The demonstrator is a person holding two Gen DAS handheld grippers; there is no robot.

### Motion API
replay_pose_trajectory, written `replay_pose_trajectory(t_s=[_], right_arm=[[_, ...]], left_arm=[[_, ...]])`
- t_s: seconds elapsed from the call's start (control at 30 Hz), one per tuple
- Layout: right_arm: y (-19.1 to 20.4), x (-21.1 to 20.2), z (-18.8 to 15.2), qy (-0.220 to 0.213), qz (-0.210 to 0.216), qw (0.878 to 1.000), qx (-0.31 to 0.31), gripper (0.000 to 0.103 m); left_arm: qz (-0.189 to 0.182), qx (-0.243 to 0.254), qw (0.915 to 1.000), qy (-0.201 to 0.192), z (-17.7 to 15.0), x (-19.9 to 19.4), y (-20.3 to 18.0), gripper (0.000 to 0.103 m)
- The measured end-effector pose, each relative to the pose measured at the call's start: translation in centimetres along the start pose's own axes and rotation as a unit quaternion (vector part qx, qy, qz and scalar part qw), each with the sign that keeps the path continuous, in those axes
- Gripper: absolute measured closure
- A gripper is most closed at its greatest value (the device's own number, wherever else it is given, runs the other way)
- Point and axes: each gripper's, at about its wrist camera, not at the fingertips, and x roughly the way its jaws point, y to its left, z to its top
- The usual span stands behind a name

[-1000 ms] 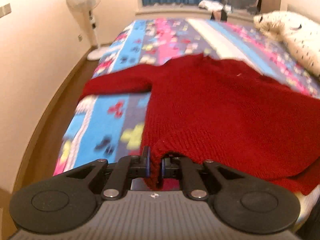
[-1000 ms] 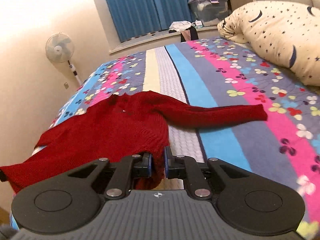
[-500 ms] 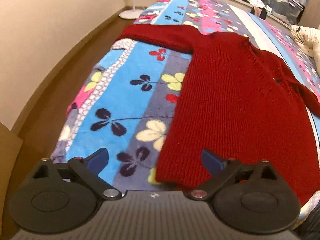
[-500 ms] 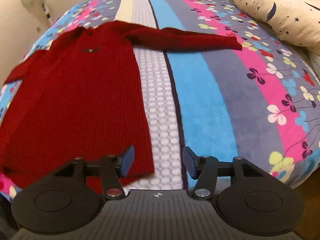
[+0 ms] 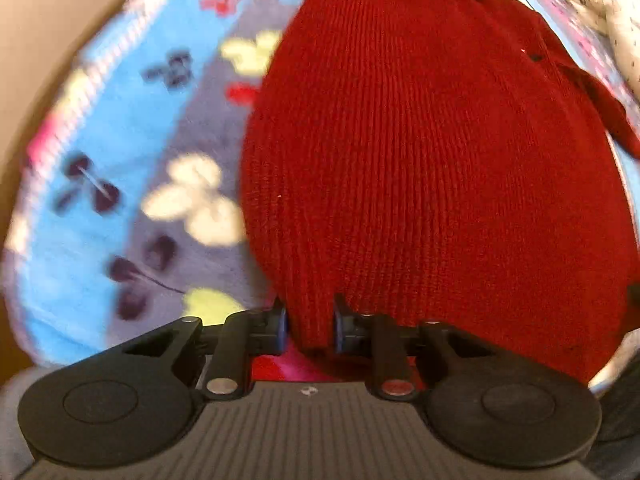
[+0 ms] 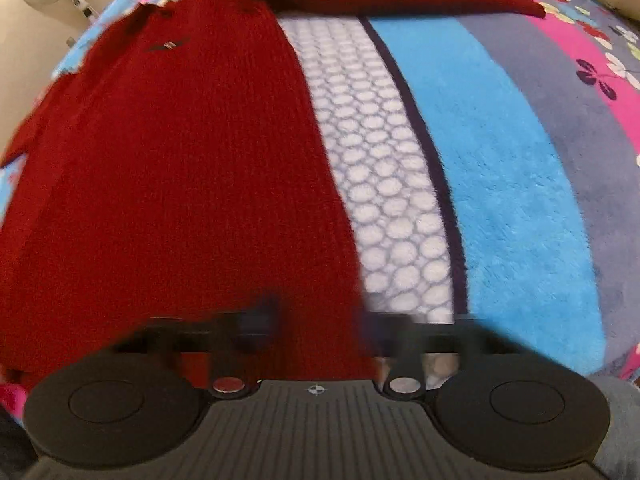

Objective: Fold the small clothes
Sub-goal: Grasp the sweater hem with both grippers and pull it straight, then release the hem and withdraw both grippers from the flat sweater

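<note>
Your left gripper (image 5: 308, 328) fingers pinch the red sweater (image 5: 420, 152) hem at the bed's (image 5: 120, 152) near edge. Your right gripper (image 6: 316, 332) is blurred; can't tell its grip.

Readable text: none in either view.
Sweater label: a small dark tag with a pale mark on the red sweater (image 6: 168, 45), far ahead and left of the right gripper (image 6: 316, 326); too small to read.
Gripper body: a small round crosshair emblem just behind the fingers; no lettering.
</note>
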Motion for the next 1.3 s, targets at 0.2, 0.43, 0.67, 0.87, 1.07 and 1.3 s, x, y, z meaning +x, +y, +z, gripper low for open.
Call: replay_pose_trajectory(t_s=[0.2, 0.43, 0.67, 0.87, 1.07, 1.3], right_arm=[[-2.0, -7.1, 0.3, -0.05, 0.013, 0.999, 0.007, 0.095], [-2.0, -1.0, -1.5, 0.032, -0.047, 0.998, 0.015, 0.083], [2.2, -9.6, -3.3, -0.084, -0.064, 0.994, -0.039, 0.041], [7.0, -20.6, -8.1, -0.179, 0.013, 0.979, -0.097, 0.019], [11.1, -24.3, -11.8, -0.218, 0.026, 0.962, -0.162, 0.016], [12.4, -25.7, -13.3, -0.23, 0.016, 0.957, -0.174, 0.016]], left_arm=[[-0.01, -0.005, 0.9996, -0.028, -1.8, -4.4, 0.9, 0.091], [0.044, -0.017, 0.9983, 0.034, -4.7, 0.3, 2.6, 0.094], [0.019, -0.038, 0.9962, -0.076, -4.7, -8.4, 0.9, 0.0], [0.013, -0.049, 0.9915, -0.12, -7.3, -16.3, -2.6, 0.0], [0.017, -0.024, 0.9912, -0.129, -9.1, -19.2, -6.0, 0.0], [0.016, -0.002, 0.9898, -0.142, -11.9, -20.7, -7.0, 0.0]])
